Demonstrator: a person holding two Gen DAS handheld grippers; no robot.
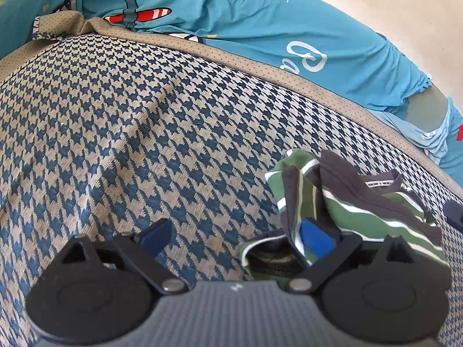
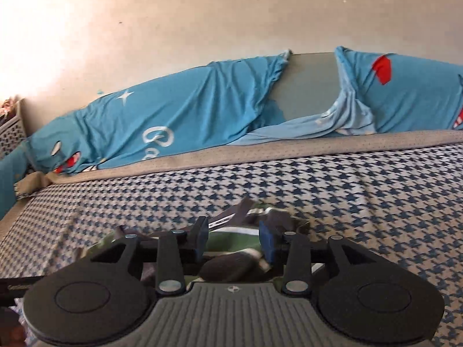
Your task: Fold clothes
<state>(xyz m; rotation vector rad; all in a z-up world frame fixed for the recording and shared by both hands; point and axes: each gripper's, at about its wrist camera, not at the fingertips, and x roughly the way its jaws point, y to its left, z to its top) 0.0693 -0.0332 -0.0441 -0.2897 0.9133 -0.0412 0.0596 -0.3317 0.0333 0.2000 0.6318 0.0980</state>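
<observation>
Lying crumpled on the bed (image 1: 121,133), the striped shirt (image 1: 361,211) is bunched into a heap of green, white and dark brown bands, sitting toward the right of the left wrist view, with its long axis running from the lower left up toward the right edge. Its dark collar is facing up and back toward the wall, and a small white label (image 1: 379,184) is showing inside the neck; the print on it is too small to read. The left gripper (image 1: 237,240) is standing wide apart, its left finger over bare houndstooth bedcover and its right blue pad (image 1: 315,241) lying against a fold of the shirt without anything pinched between the pads. In the right wrist view the right gripper (image 2: 233,243) is hovering just above the same shirt (image 2: 231,241), its jaws partly apart, with striped cloth showing in the gap below them; the picture is blurred there, and no pad is pressing on the cloth. Behind the bed a blue pillow (image 2: 179,118) is leaning along the pale wall (image 2: 202,14), carrying a white star, a red and white striped aeroplane and white cursive writing that is beginning "Ca", the rest being hidden. A second blue pillow (image 2: 405,98) is lying to its right
</observation>
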